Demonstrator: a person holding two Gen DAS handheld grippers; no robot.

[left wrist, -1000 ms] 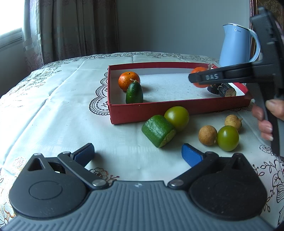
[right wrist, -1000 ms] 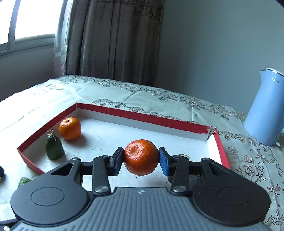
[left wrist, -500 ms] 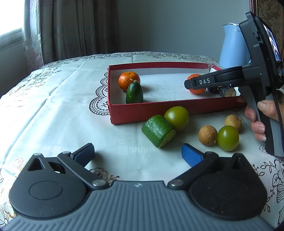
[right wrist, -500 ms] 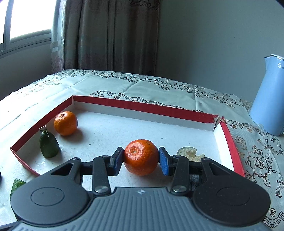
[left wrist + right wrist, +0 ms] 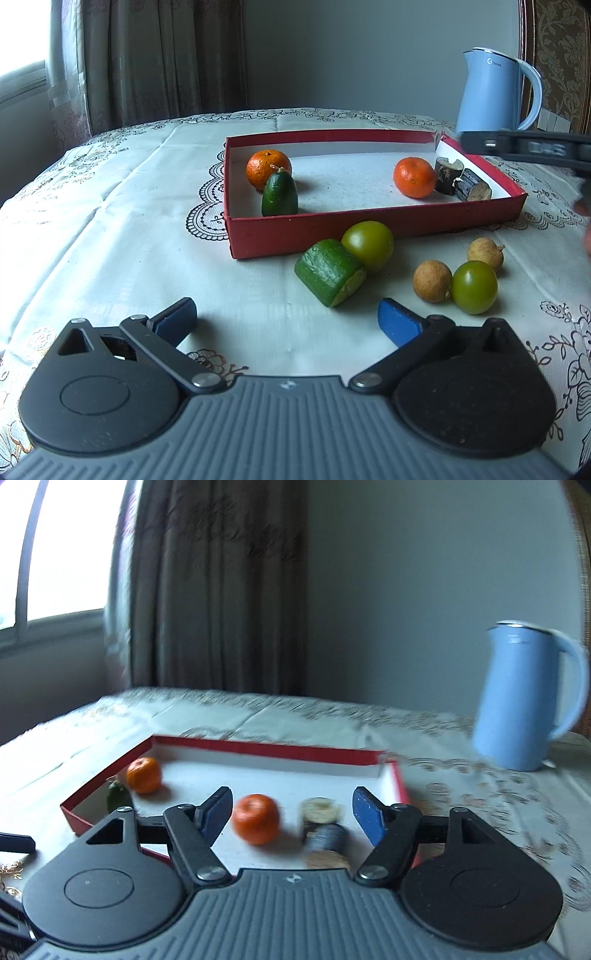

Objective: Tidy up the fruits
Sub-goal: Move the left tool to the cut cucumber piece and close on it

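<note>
A red tray [image 5: 369, 229] [image 5: 258, 746] holds two mandarins. One mandarin [image 5: 413, 177] [image 5: 255, 823] lies free at the tray's right end, beside two wooden log pieces [image 5: 461, 181] [image 5: 325, 830]. The other mandarin [image 5: 268, 170] [image 5: 144, 774] sits at the left end behind a small dark green fruit [image 5: 279, 194]. My right gripper [image 5: 291, 814] hovers over the tray's near edge, its jaws opening, pads clear of the mandarin. My left gripper [image 5: 286, 321] is open above the cloth. In front of the tray lie a cut green chunk [image 5: 330, 272], two green round fruits [image 5: 367, 245] [image 5: 474, 287] and two brown longans [image 5: 432, 281] [image 5: 485, 250].
A light blue kettle [image 5: 495, 92] [image 5: 528, 698] stands behind the tray's right end. A patterned white tablecloth [image 5: 110, 221] covers the table. Curtains and a window fill the left background. The right gripper's dark body [image 5: 524, 147] juts in from the right edge of the left wrist view.
The right gripper lowered the mandarin into the tray, opened and pulled back to the right; the mandarin now lies free beside the logs. The left gripper stayed put.
</note>
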